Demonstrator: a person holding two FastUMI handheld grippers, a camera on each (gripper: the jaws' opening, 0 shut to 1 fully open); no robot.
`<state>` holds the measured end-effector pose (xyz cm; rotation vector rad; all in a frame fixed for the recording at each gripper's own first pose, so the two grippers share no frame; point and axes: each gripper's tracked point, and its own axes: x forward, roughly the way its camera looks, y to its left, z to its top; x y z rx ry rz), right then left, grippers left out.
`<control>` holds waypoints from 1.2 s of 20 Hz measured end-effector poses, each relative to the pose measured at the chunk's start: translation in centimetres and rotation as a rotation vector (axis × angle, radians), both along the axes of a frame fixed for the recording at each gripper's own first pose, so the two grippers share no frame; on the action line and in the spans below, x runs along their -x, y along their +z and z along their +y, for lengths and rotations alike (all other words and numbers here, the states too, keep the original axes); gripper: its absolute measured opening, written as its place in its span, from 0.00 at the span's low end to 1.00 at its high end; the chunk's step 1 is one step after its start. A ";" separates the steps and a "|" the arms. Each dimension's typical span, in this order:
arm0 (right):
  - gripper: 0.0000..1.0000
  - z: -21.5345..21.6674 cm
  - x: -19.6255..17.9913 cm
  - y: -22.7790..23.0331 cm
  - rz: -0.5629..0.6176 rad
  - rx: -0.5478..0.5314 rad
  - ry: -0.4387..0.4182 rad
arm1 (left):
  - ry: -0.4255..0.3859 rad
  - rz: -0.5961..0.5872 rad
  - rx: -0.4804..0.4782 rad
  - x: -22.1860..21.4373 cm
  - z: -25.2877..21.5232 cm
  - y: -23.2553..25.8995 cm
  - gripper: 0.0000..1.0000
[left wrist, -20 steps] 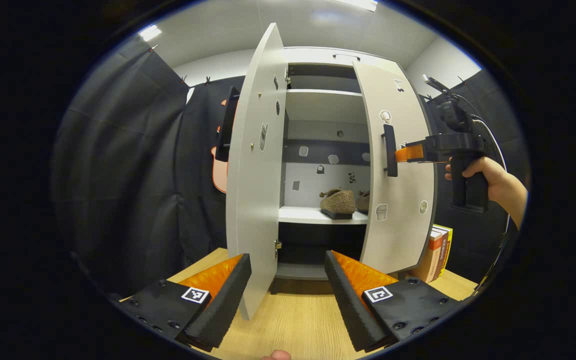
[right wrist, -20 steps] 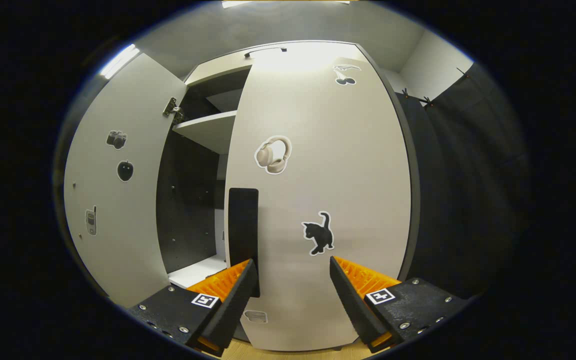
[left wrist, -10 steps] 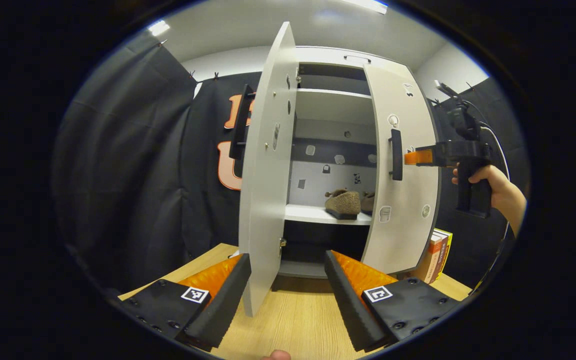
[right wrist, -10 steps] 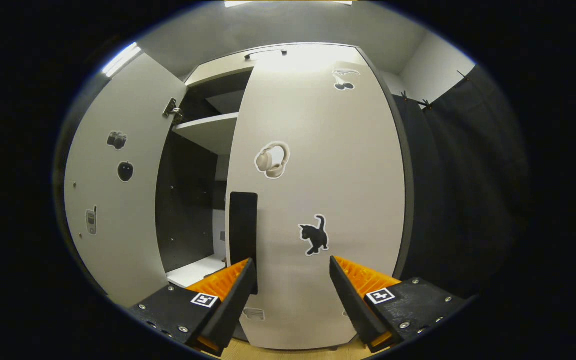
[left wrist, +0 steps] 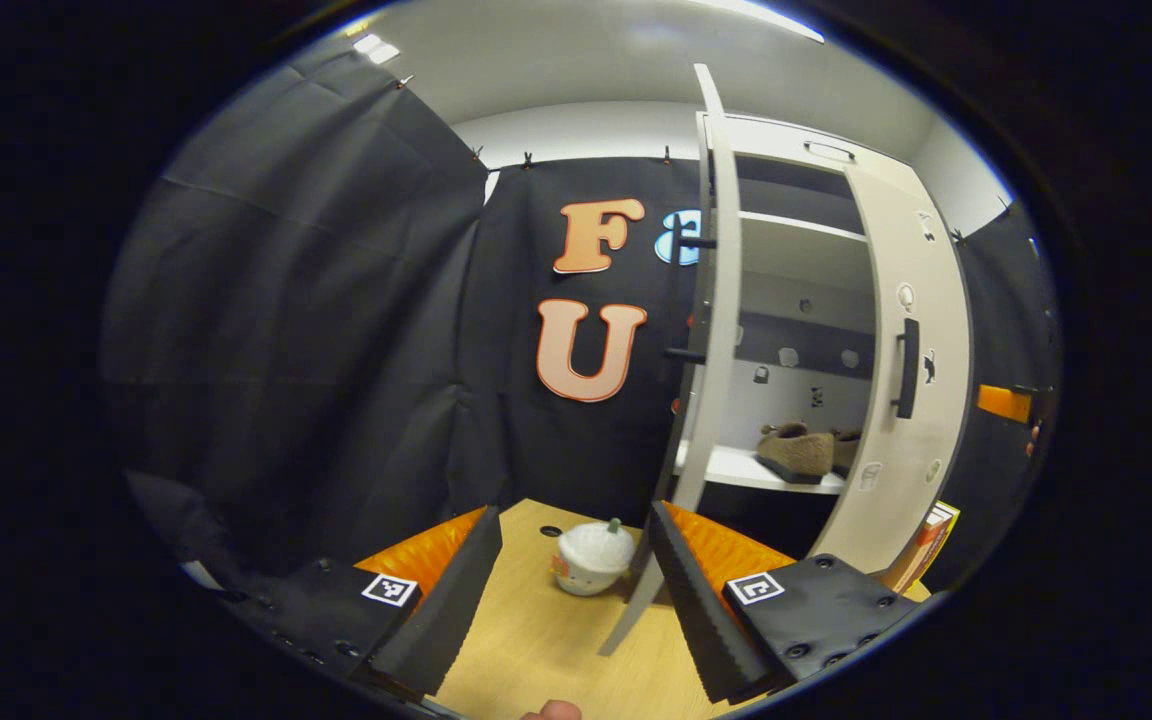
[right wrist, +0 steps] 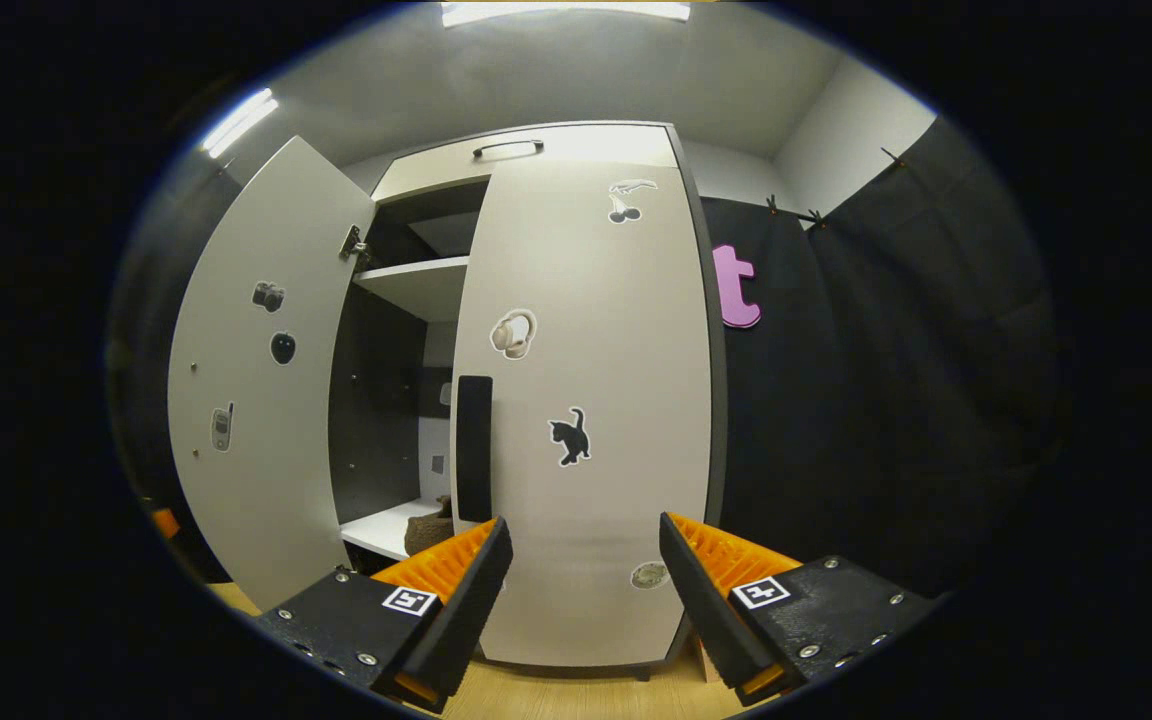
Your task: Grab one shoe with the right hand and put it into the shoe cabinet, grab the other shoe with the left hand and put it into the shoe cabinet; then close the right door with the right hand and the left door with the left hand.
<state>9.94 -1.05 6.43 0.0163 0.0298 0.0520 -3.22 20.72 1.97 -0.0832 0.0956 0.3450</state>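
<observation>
In the left gripper view the cabinet's left door (left wrist: pixel 714 350) stands wide open, seen edge-on just right of my open left gripper (left wrist: pixel 574 522). Its lower corner passes close by that gripper's right finger (left wrist: pixel 681 590). Two brown shoes (left wrist: pixel 798 452) rest on the white shelf (left wrist: pixel 726 465) inside. The right door (left wrist: pixel 921 300) with its black handle (left wrist: pixel 906 368) looks shut or nearly so. In the right gripper view my open right gripper (right wrist: pixel 584 532) hangs a short way in front of the right door (right wrist: pixel 606 480), holding nothing. Its handle (right wrist: pixel 474 448) and the open left door (right wrist: pixel 256 420) lie to the left, with a shoe (right wrist: pixel 428 532) peeking out.
A small white pumpkin-shaped toy (left wrist: pixel 591 556) sits on the wooden table (left wrist: pixel 526 640) between my left fingers, left of the open door. Books (left wrist: pixel 921 545) lean by the cabinet's right side. Black cloth walls close in on both sides.
My left gripper has swung left to the outer side of the open left door. The right gripper has backed off from the right door, which has swung closer to the cabinet.
</observation>
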 end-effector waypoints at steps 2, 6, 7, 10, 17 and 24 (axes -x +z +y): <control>0.92 -0.7 0.8 -0.8 0.013 -0.006 -0.014 | 0.010 -0.011 -0.027 -2.2 1.9 2.1 0.94; 0.92 -1.8 1.9 -1.7 0.021 0.000 -0.044 | -0.001 -0.008 -0.128 -6.9 3.4 5.5 0.96; 0.92 -1.9 2.1 -1.8 0.023 -0.002 -0.042 | -0.005 -0.014 -0.152 -7.8 3.3 6.4 0.99; 0.92 -2.3 2.4 -1.9 0.022 0.004 -0.050 | -0.043 -0.061 -0.203 -9.8 1.9 8.3 0.96; 0.92 -2.1 2.3 -1.3 0.026 -0.001 -0.044 | -0.040 -0.096 -0.270 -9.9 1.6 9.6 0.92; 0.92 -1.7 3.4 -0.9 0.041 0.018 -0.058 | -0.076 -0.071 -0.149 -10.2 1.2 9.1 0.93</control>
